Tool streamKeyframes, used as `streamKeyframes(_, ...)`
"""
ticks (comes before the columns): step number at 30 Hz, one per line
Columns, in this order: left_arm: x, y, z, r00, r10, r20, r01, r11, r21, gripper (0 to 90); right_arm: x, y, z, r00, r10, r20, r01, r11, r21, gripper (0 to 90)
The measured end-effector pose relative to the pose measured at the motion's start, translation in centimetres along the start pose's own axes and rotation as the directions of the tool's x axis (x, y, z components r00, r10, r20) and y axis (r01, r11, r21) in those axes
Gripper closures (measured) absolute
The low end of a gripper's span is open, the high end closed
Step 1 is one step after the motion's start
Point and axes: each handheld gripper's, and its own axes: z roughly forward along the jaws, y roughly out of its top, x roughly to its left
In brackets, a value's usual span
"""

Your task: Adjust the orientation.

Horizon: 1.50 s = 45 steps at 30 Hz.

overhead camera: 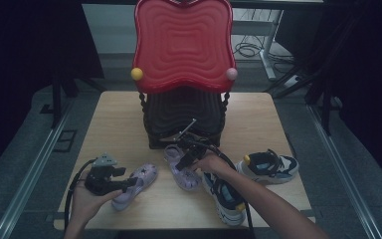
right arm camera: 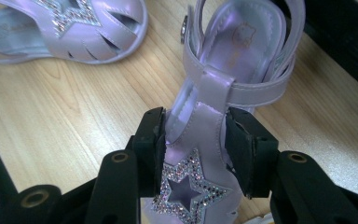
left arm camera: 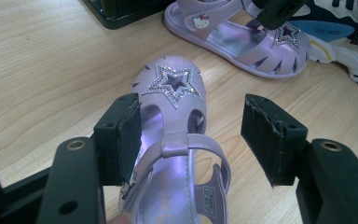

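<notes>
a wooden table (overhead camera: 258,119) holds a small shoe rack (overhead camera: 184,117) with a black base and a big red wavy top. the rack is the landmark here.

in front of the rack, just near its base, lies a purple sandal (overhead camera: 181,169) with a sparkly star. the right gripper (overhead camera: 185,160) is on this sandal. in the right gripper view its two black jaws sit on both sides of the middle strap, close above the star, pinching the sandal (right arm camera: 214,116).

the other purple sandal (overhead camera: 137,184) lies in front of the rack too, but more to the left and closer to the person. the left gripper (overhead camera: 129,183) is at this one. in the left gripper view its jaws are spread wide. the left jaw touches the side of the sandal (left arm camera: 175,121), and the right jaw is apart from it, over bare wood.

to the right of the rack's front lie two dark blue and white sneakers. one sneaker (overhead camera: 268,167) is farther right, and the other sneaker (overhead camera: 226,196) sits under the person's right forearm, near the table's front edge.
</notes>
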Motion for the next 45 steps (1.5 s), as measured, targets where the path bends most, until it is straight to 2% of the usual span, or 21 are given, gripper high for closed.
streamKeyframes(7, 0.1, -0.1, 0.1, 1.0000, -0.001, -0.001, 0.001, 1.0000, 0.004, 38.4, -0.1, 0.2, 0.5, 0.9997, 0.007, 0.023, -0.007, 1.000, 0.006, 62.2)
streamKeyframes(13, 0.2, -0.1, 0.0, 1.0000, -0.004, -0.002, 0.004, 1.0000, 0.002, 38.4, -0.2, 0.2, 0.6, 0.9998, 0.016, 0.009, -0.016, 1.000, 0.000, 70.1)
streamKeyframes(21, 0.3, -0.2, 0.1, 1.0000, -0.009, -0.002, 0.009, 0.9999, 0.006, 38.4, -0.3, 0.2, 0.3, 0.9992, 0.034, -0.020, -0.035, 0.999, -0.019, 73.3)
streamKeyframes(28, 0.4, -0.2, 0.1, 1.0000, -0.008, -0.004, 0.008, 0.9999, 0.006, 38.4, -0.3, 0.2, -0.1, 0.9994, 0.031, -0.018, -0.032, 0.999, -0.031, 74.0)
streamKeyframes(37, 0.4, -0.2, 0.2, 1.0000, -0.009, -0.004, 0.009, 0.9999, 0.008, 38.4, -0.3, 0.1, -1.6, 0.9990, 0.038, -0.023, -0.040, 0.993, -0.107, 74.6)
streamKeyframes(41, 0.5, -0.3, 0.1, 0.9999, -0.011, -0.005, 0.011, 0.9999, 0.007, 38.4, -0.2, 0.1, -2.4, 0.9981, 0.040, -0.046, -0.046, 0.988, -0.145, 74.7)
streamKeyframes(45, 0.5, -0.3, 0.1, 0.9999, -0.012, -0.004, 0.012, 0.9999, 0.007, 38.4, 0.1, 0.0, -3.3, 0.9976, 0.019, -0.066, -0.030, 0.985, -0.169, 74.8)
